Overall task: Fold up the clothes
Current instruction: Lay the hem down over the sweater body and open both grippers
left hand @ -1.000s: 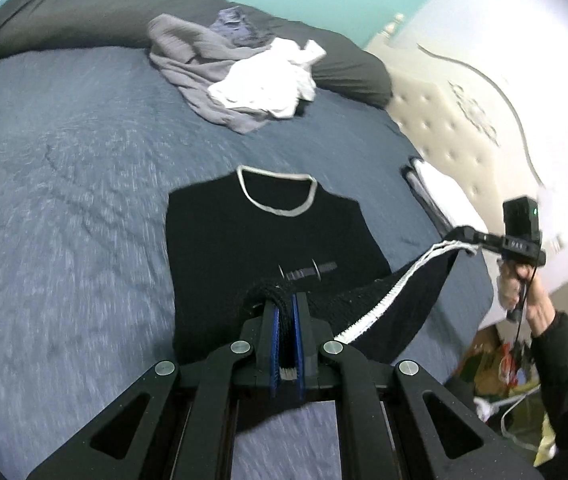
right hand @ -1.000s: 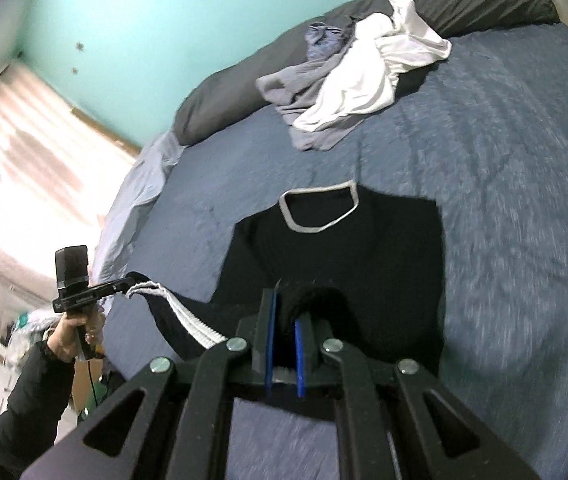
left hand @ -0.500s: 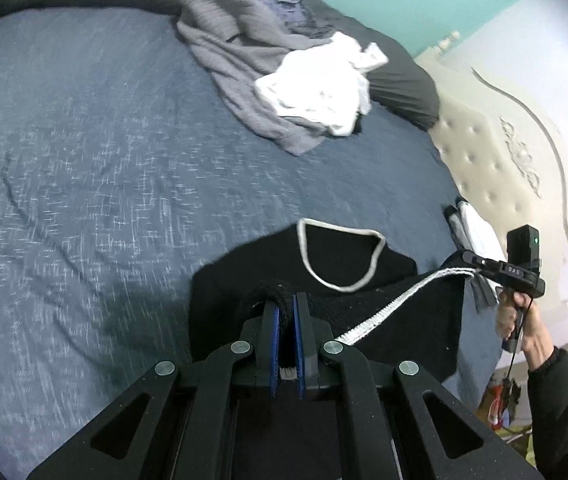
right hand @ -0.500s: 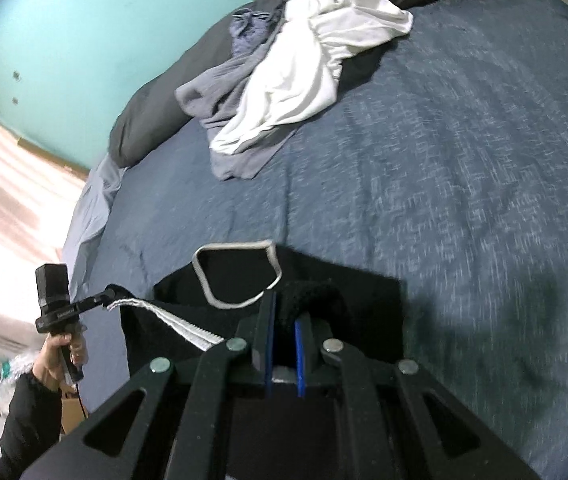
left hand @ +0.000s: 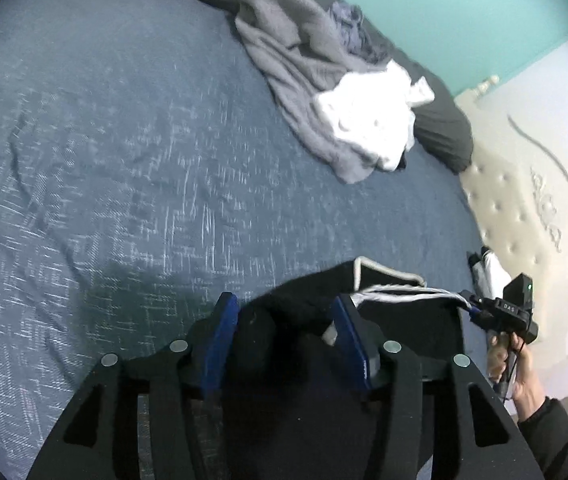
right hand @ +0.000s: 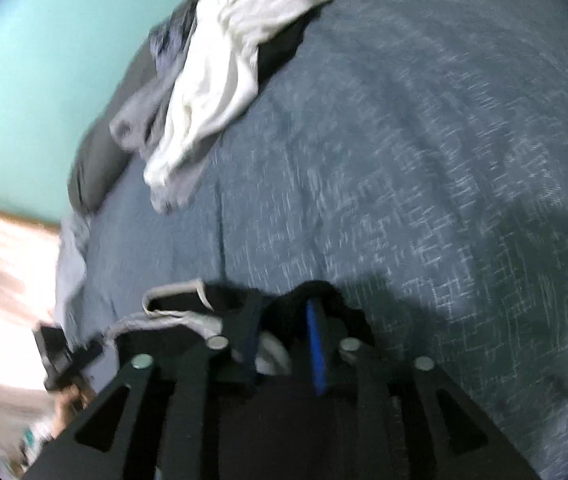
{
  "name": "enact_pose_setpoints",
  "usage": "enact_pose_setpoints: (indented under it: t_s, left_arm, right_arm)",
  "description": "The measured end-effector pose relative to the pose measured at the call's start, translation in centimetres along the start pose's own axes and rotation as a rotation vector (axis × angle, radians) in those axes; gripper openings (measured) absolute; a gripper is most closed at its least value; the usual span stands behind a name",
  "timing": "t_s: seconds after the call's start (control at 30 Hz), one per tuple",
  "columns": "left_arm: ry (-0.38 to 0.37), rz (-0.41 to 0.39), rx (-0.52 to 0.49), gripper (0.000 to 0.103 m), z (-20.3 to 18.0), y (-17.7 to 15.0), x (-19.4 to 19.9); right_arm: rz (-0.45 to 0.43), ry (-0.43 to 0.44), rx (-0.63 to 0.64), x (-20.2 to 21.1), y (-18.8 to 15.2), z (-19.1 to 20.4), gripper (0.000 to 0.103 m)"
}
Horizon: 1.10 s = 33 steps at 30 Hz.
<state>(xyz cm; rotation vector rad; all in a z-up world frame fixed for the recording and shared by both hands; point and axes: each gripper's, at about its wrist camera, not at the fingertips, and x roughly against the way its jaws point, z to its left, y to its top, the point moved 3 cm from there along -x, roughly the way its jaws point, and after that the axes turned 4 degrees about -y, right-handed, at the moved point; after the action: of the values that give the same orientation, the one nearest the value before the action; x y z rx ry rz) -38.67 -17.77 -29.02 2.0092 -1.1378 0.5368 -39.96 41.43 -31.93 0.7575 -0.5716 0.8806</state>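
Because the right wrist view is smeared by motion blur, little in it is sharp: the right gripper (right hand: 282, 334) shows its jaws a moderate way apart with black cloth bunched between them, but whether they pinch it cannot be told. Seen from the left wrist view, that gripper (left hand: 473, 308) has white trim at its tips. The left gripper (left hand: 284, 330) has its jaws spread wide, the black sweater (left hand: 403, 328) lying loose between them. Most of the sweater is hidden under the gripper bodies at the near edge; only its white-edged collar (left hand: 387, 270) peeks out. It rests on a blue-grey bed (left hand: 124, 160). Far off, a heap of grey and white clothes (left hand: 343, 112) lies against dark pillows (left hand: 443, 136). A teal wall (right hand: 44, 60) stands behind, and a cream tufted headboard (left hand: 523, 208) is at right.
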Motion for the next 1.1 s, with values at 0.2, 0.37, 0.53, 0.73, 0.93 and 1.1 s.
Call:
enact_pose_setpoints:
  t_s: [0.2,0.37,0.53,0.73,0.93,1.1]
  left_arm:
    - [0.062,-0.015,-0.106,0.055,-1.1,-0.2,0.7]
    - [0.114,0.032,-0.14,0.056,-0.7,-1.0,-1.6]
    - [0.134,0.055,-0.184,0.056,-0.6,-1.2,-3.6]
    - [0.132,0.064,-0.204,0.037,0.0,-0.4,-4.7]
    - [0.143,0.05,-0.247,0.008,-0.1,-0.2,-4.6]
    - [0.143,-0.013,-0.245,0.006,-0.3,0.1,-2.4]
  right_arm:
    - [-0.02,-0.054,0.07,0.5,-0.1,0.6,0.045]
    - [0.013,-0.176,0.234,-0.7,-2.0,1.5,0.045]
    - [0.037,-0.235,0.32,-3.2,-2.5,1.2,0.045]
    - [0.043,-0.271,0.42,-5.4,-2.5,1.4,0.032]
    - [-0.044,-0.273,0.449,-4.5,-2.1,1.8,0.005]
    - [-0.135,-0.267,0.444,-1.9,-1.5,2.0,0.005]
